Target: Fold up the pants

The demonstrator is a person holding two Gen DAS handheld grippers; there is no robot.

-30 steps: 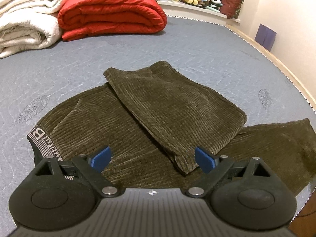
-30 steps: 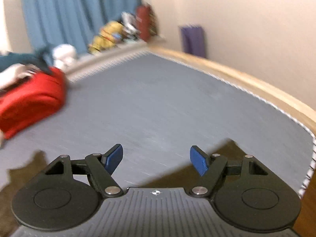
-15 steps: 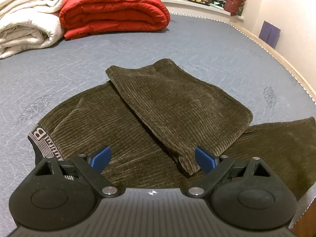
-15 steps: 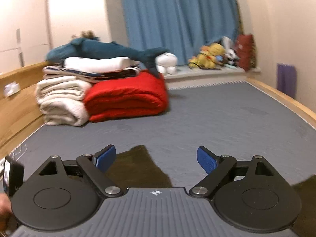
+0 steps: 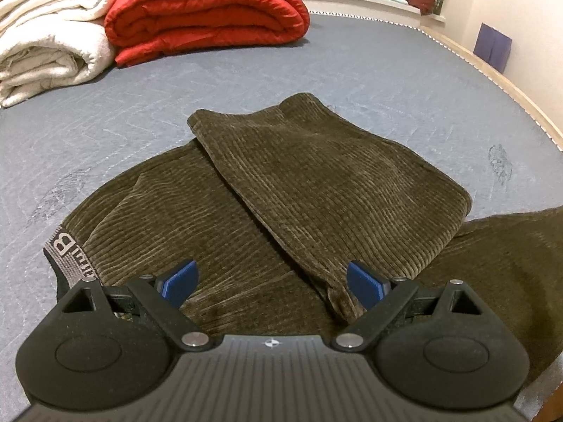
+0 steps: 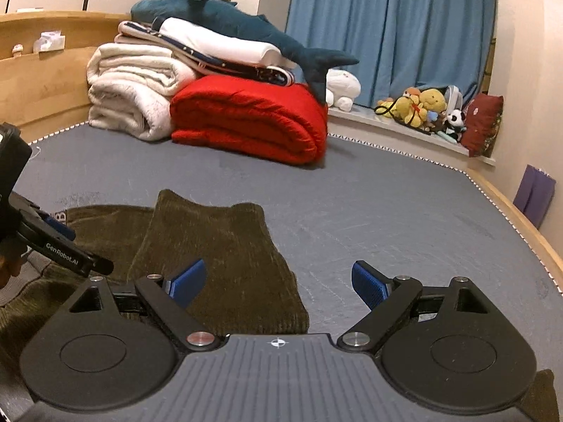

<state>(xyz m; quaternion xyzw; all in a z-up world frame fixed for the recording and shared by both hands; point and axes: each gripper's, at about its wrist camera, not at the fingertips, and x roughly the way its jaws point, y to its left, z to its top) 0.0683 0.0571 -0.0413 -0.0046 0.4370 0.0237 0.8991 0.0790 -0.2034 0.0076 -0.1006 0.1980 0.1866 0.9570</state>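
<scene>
- The left gripper [image 5: 271, 281] hangs low over the pants [image 5: 281, 190], jaws spread wide and grasping nothing; its blue pads [image 5: 179, 279] stand apart above the corduroy, the folded leg's hem lying just inside the pad at 3 o'clock.
- The right gripper [image 6: 278, 283] has just been opening its jaws; they stand released with nothing between them, one pad over the folded leg at 9 o'clock and the other over bare mattress [image 6: 387, 211].
- The pants, dark olive corduroy, lie flat on the grey mattress right ahead of both grippers, one leg folded back across the seat toward 12 o'clock and the other leg running off toward 3 o'clock in the left wrist view.
- The waistband [image 5: 63, 249] with woven lettering shows at 9 o'clock.
- Farther off at 11 o'clock sit a rolled red quilt [image 6: 250, 119] and cream blankets [image 6: 133, 88], with a plush shark [image 6: 228, 23] on top.
- At 1 o'clock, soft toys [image 6: 425, 105] line a ledge under blue curtains [image 6: 387, 24].
</scene>
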